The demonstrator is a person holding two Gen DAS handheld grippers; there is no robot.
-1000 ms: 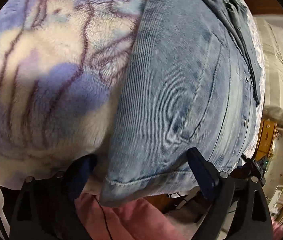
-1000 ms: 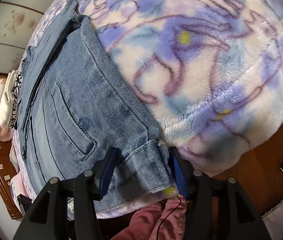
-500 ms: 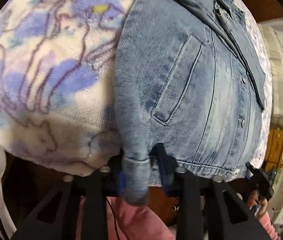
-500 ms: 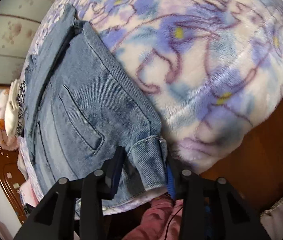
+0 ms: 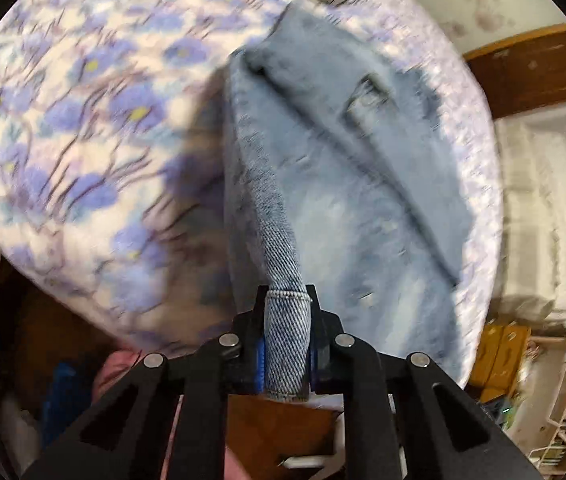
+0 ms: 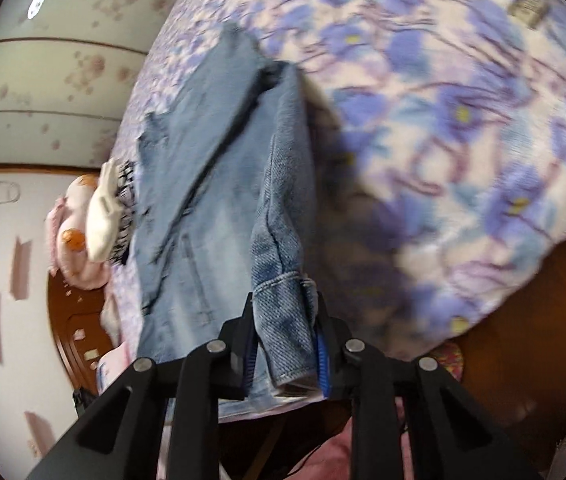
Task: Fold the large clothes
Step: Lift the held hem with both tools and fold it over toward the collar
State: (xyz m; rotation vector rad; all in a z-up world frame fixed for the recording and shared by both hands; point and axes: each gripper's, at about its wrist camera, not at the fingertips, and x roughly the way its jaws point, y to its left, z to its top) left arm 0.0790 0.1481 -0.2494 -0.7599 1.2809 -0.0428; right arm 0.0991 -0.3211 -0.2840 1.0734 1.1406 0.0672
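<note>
Both wrist fisheyes looked forward along their own fingers, close over the bed's near edge. Left view faced the denim jacket (image 5: pixel 343 184) toward 12 o'clock, floral blanket (image 5: pixel 75 128) at 9–10 o'clock. Right view had the jacket (image 6: pixel 211 184) at 11–12 o'clock, blanket (image 6: pixel 463 120) at 1–2 o'clock. Both views shared jacket and blanket.

faded blue denim jacket (image 5: pixel 355 200); cream blanket (image 5: pixel 83 120) with purple-blue, yellow-centred flowers; black tools, blue pads.
</note>
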